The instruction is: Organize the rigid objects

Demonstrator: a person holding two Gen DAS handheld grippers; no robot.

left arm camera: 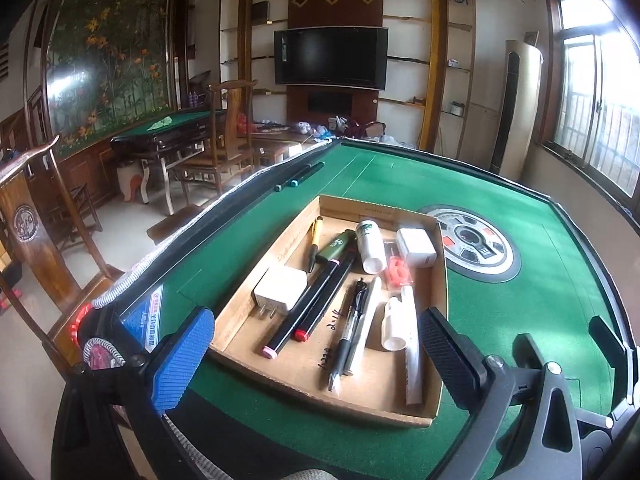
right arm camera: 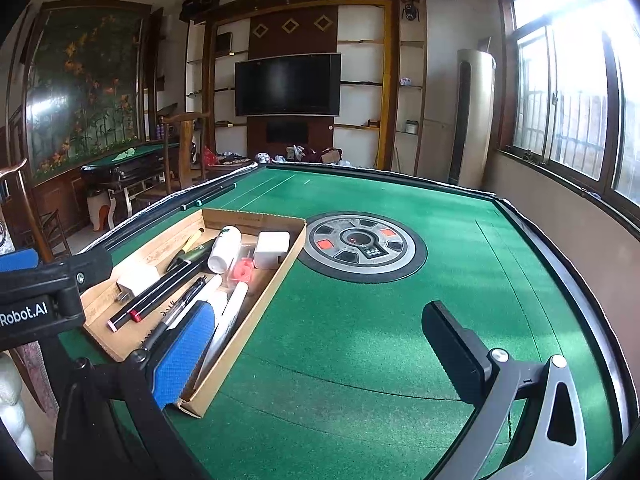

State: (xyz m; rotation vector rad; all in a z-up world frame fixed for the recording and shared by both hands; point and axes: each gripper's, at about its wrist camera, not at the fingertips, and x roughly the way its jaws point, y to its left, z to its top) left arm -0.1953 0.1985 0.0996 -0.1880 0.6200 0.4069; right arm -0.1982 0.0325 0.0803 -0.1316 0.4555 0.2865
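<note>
Both the left gripper (left arm camera: 316, 344) and right gripper (right arm camera: 320, 344) were spread wide and empty above the shallow brown cardboard tray (left arm camera: 438, 304) at the green table's left edge, so I judged the next move needed choosing one item

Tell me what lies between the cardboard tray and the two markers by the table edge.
Only bare green felt lies between the tray and the markers, as the left wrist view shows.

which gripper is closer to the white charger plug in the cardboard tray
Left. The left gripper hangs open right over the tray's near end, the white charger plug just beyond its blue finger. The right gripper is open over bare green felt beside the cardboard tray.
</note>
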